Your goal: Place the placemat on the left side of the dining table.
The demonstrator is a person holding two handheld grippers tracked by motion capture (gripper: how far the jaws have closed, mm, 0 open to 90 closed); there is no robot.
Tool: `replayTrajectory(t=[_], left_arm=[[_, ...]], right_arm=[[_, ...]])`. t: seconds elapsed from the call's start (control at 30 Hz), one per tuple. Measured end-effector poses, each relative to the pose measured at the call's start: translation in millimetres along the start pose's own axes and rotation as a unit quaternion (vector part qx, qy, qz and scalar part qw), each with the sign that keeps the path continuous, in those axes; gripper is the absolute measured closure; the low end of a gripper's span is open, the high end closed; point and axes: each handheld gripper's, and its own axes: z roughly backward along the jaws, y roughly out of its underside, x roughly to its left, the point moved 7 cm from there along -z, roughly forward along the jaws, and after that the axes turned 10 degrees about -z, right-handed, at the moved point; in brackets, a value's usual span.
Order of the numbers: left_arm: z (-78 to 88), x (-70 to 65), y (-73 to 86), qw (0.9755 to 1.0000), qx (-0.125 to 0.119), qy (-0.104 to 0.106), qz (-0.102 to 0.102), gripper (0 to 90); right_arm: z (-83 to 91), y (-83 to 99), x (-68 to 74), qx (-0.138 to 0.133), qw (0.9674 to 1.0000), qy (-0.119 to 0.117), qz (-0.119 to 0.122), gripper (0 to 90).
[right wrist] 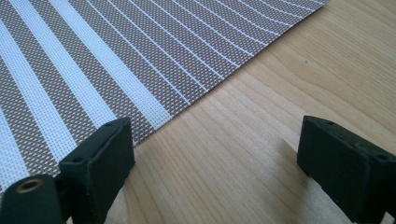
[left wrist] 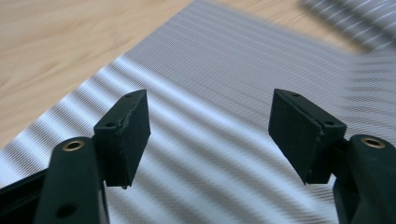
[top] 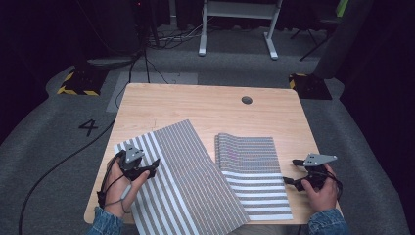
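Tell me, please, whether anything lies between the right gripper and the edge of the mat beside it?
Nothing visible does. The right gripper is open over bare table, and the right mat has its edge by the gripper's left jaw, with only wood between the jaws.

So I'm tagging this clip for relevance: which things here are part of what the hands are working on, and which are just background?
Likely in play:
- left striped mat, under the open left gripper
- right striped mat, its edge by the open right gripper
- wooden table

Just lying about:
- white desk frame behind
- floor cables
- yellow-black blocks
- floor number 4
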Motion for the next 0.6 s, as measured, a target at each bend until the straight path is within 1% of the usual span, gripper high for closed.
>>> replayTrajectory(t=[0.07, 0.13, 0.17, 0.2, 0.23, 0.27, 0.3, 0.4, 0.43, 0.47, 0.5, 0.53, 0.6], left_arm=[[-7.5, 6.9, 12.1, 0.9993, 0.031, -0.004, 0.02, 28.7], [-15.4, 13.6, 23.7, 0.9978, 0.052, -0.011, 0.038, 28.7], [-17.5, 16.6, 27.0, 0.9973, 0.059, -0.017, 0.04, 28.2], [-20.0, 19.4, 31.8, 0.9962, 0.072, -0.023, 0.044, 27.4], [-22.0, 21.1, 36.0, 0.9951, 0.084, -0.025, 0.047, 27.2], [-24.1, 22.0, 40.2, 0.9936, 0.096, -0.022, 0.055, 26.8], [-25.3, 22.2, 42.3, 0.9926, 0.103, -0.019, 0.061, 25.7], [-27.2, 22.5, 42.7, 0.9921, 0.103, -0.02, 0.069, 24.5], [-27.0, 22.4, 42.3, 0.9923, 0.104, -0.021, 0.064, 25.5], [-27.1, 22.2, 42.0, 0.9922, 0.104, -0.022, 0.065, 27.2], [-27.5, 21.5, 41.5, 0.9921, 0.105, -0.02, 0.067, 27.8], [-27.1, 21.5, 40.7, 0.9918, 0.11, -0.015, 0.063, 28.9], [-27.3, 20.0, 38.0, 0.9921, 0.111, -0.011, 0.057, 36.2]], right_arm=[[0.0, 0.0, 0.0, 0.0, 1.0, 0.0, 0.0, 11.1], [0.0, -0.1, 0.1, 0.0, 1.0, 0.002, -0.001, 11.1], [0.0, -0.1, 0.1, 0.0, 1.0, 0.002, -0.001, 11.1], [-0.1, -0.1, 0.0, 0.0, 1.0, 0.002, -0.001, 11.1], [0.0, -0.1, 0.0, 0.0, 1.0, 0.002, -0.001, 11.1], [0.0, -0.1, 0.0, 0.0, 1.0, 0.002, -0.001, 11.1], [0.0, -0.1, 0.0, 0.0, 1.0, 0.002, -0.001, 11.1], [-0.1, -0.1, 0.0, 0.0, 1.0, 0.002, -0.001, 11.1], [-0.1, -0.1, 0.0, 0.0, 1.0, 0.002, -0.001, 11.1], [-0.1, -0.1, 0.0, 0.0, 1.0, 0.002, -0.001, 11.1], [0.0, -0.1, -0.1, 0.0, 1.0, 0.002, -0.001, 11.1], [-0.1, -0.1, 0.0, 0.0, 1.0, 0.002, -0.001, 11.1], [-0.1, -0.1, 0.0, 0.0, 1.0, 0.002, -0.001, 11.1]])
